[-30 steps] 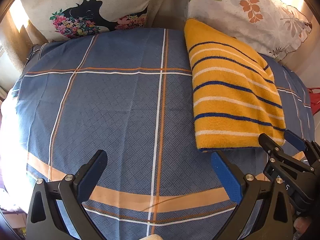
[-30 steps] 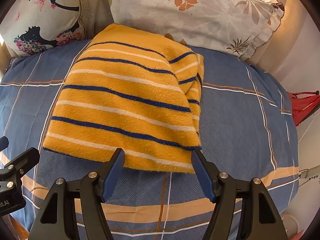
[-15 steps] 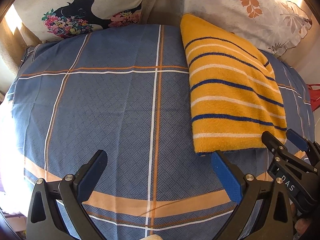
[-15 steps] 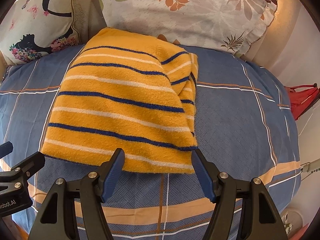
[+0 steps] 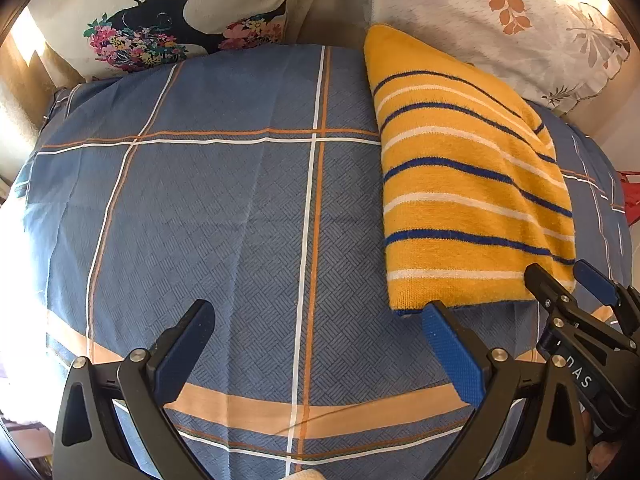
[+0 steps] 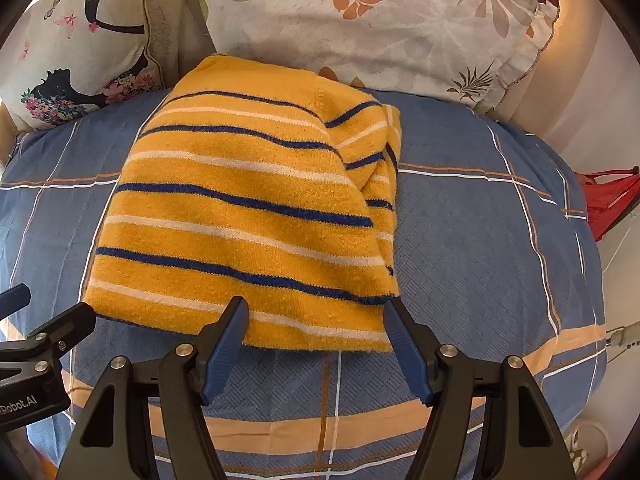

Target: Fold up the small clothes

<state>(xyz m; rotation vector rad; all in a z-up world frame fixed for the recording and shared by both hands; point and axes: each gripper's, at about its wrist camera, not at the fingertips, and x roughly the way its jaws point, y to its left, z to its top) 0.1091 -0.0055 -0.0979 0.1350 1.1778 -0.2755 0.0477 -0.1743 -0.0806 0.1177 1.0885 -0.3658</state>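
Observation:
A yellow sweater (image 6: 248, 216) with blue and white stripes lies folded lengthwise on the blue plaid bedsheet (image 6: 480, 248). It also shows at the right of the left wrist view (image 5: 468, 200). My right gripper (image 6: 316, 320) is open and empty, its jaws over the sweater's near hem. My left gripper (image 5: 320, 320) is open and empty over bare sheet (image 5: 208, 216), its right fingertip beside the sweater's near left corner. The right gripper also shows at the left wrist view's right edge (image 5: 568, 284).
Two patterned pillows (image 6: 380, 28) (image 5: 160, 12) lean at the head of the bed, touching the sweater's far end. A red object (image 6: 604, 200) sits off the bed's right edge. Bright light falls along the left side.
Both grippers have moved slightly forward toward the sweater; its near hem now sits between the right gripper's jaws. The sweater has not moved.

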